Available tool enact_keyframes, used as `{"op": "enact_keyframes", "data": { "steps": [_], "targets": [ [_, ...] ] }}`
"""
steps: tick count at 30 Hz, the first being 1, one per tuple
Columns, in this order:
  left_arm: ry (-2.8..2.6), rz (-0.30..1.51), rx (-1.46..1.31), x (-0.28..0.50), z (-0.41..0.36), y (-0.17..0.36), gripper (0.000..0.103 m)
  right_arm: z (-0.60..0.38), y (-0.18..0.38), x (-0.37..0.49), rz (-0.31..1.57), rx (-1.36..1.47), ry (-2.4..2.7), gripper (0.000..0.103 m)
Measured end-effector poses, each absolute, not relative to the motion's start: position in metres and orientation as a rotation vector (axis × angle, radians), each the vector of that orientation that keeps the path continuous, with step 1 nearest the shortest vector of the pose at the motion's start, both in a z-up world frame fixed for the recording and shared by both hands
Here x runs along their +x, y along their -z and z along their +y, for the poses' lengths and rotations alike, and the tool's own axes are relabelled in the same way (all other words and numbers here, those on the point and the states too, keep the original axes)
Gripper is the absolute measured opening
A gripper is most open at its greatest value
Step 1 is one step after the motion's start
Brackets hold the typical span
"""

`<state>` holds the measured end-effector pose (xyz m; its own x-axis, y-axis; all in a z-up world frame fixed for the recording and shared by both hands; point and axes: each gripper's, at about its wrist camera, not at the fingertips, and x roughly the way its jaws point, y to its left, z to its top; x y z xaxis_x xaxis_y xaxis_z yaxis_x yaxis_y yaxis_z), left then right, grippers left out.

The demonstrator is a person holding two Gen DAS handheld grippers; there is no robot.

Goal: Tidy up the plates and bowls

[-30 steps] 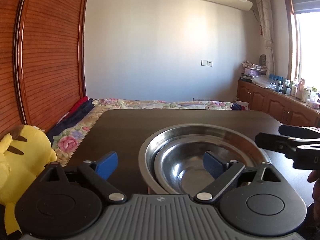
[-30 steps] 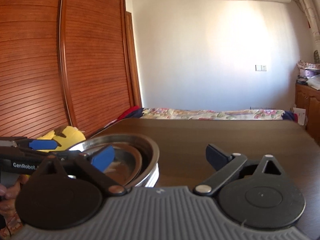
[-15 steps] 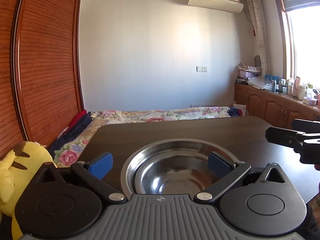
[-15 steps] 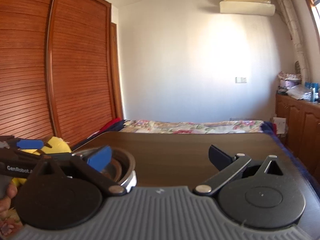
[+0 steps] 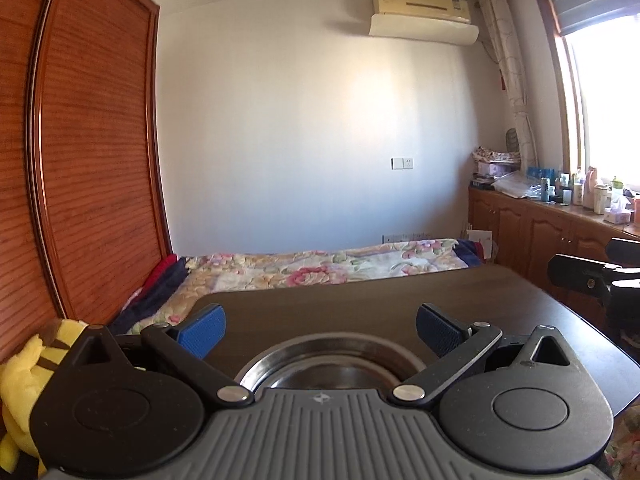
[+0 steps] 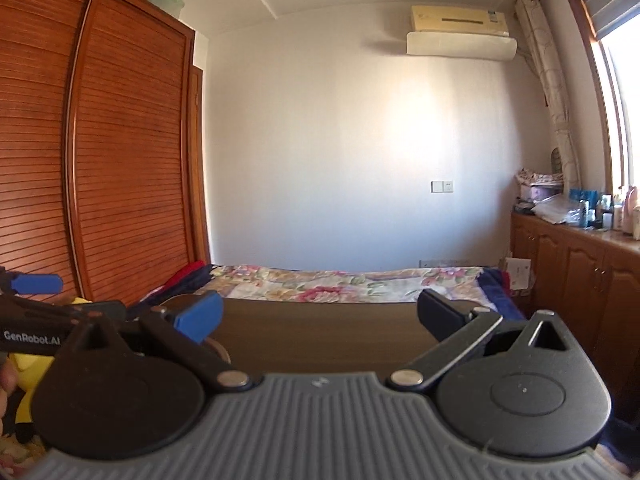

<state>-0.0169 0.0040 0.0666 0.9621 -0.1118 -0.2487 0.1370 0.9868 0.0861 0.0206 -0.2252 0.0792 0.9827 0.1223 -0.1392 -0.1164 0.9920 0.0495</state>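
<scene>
Left wrist view, left to right: a yellow plush toy [image 5: 22, 384] lies at the lower left edge, beside the slatted wooden wardrobe [image 5: 92, 160]. The left gripper [image 5: 320, 326] is spread wide, its blue-padded fingers [image 5: 202, 330] apart and empty, held above the near part of the dark table [image 5: 360, 300]. The steel bowls [image 5: 332, 364], one nested inside the other, stand on the table directly below and between the fingers, touching neither; only their far rims and part of the inner basin show above the gripper body. A floral bedspread [image 5: 320, 264] lies beyond the table's far edge, an air conditioner [image 5: 424, 16] hangs high on the white wall, and a wooden cabinet [image 5: 540, 232] carrying bottles runs under the window. The right gripper [image 5: 592, 276] enters at the right edge, well apart from the bowls. Right wrist view, left to right: the left gripper [image 6: 36, 300] crosses the left edge with one blue pad showing; behind the right gripper's left finger a small arc of the steel bowls [image 6: 218, 350] is visible on the table [image 6: 320, 332]. The right gripper [image 6: 320, 316] is likewise spread wide and empty over bare tabletop, with the bedspread [image 6: 344, 284] and cabinet [image 6: 580, 264] beyond.
</scene>
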Motion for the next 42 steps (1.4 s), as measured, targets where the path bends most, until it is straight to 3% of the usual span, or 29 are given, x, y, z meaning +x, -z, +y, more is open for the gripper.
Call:
{"op": "enact_keyframes", "data": {
  "steps": [9, 42],
  "targets": [
    [0.150, 0.237, 0.081, -0.036, -0.002, -0.070, 0.103, -0.225, -0.083, 0.010, 0.161, 0.019, -0.094, 0.103],
    [0.109, 0.418, 0.057, -0.037, 0.009, -0.007, 0.103, -0.219, -0.035, 0.008, 0.324, 0.016, -0.080, 0.103]
  ]
}}
